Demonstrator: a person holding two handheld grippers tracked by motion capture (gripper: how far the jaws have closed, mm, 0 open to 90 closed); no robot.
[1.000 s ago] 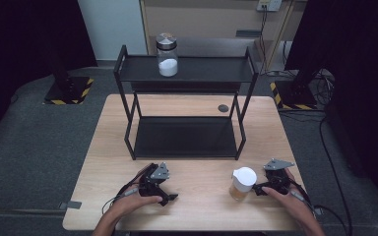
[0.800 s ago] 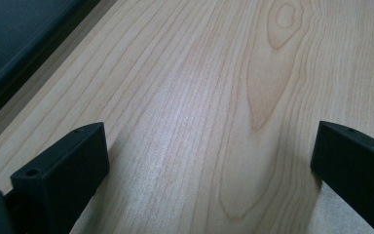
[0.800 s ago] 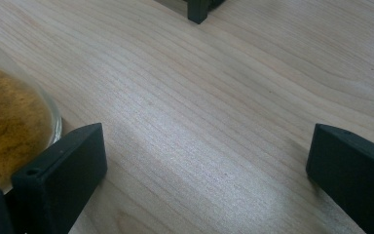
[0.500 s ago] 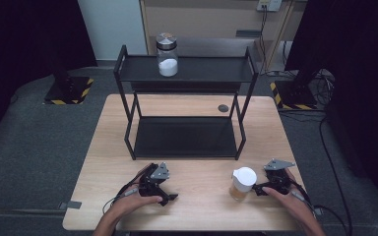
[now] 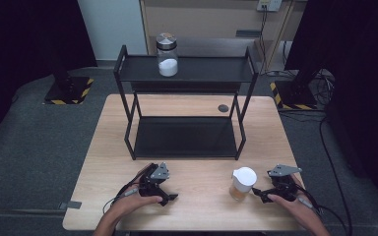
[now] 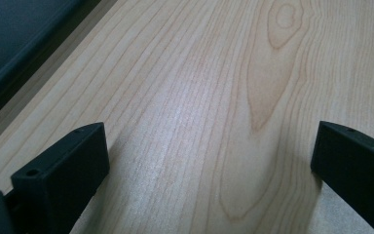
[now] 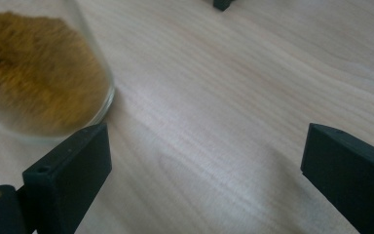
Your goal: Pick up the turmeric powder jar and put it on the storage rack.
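**Two grippers wait at the table's near edge, a jar beside one**

Two hand-held grippers rest low on a wooden table (image 5: 197, 196), both with jaws spread wide and nothing between them. The right gripper (image 5: 259, 192) sits just beside a small jar (image 5: 241, 184) of brown powder with a white lid; in the right gripper view the glass stands upright just beyond the left-hand jaw, off the centre line, so a grasp would likely need a sideways shift toward it. The left gripper (image 5: 169, 197) lies well apart from it, pointing across the table toward the right gripper. Both hands lie flat at the table edge. Farther back, a second jar (image 5: 167, 55), holding white powder, stands on the top tier of a black shelf (image 5: 226, 70).
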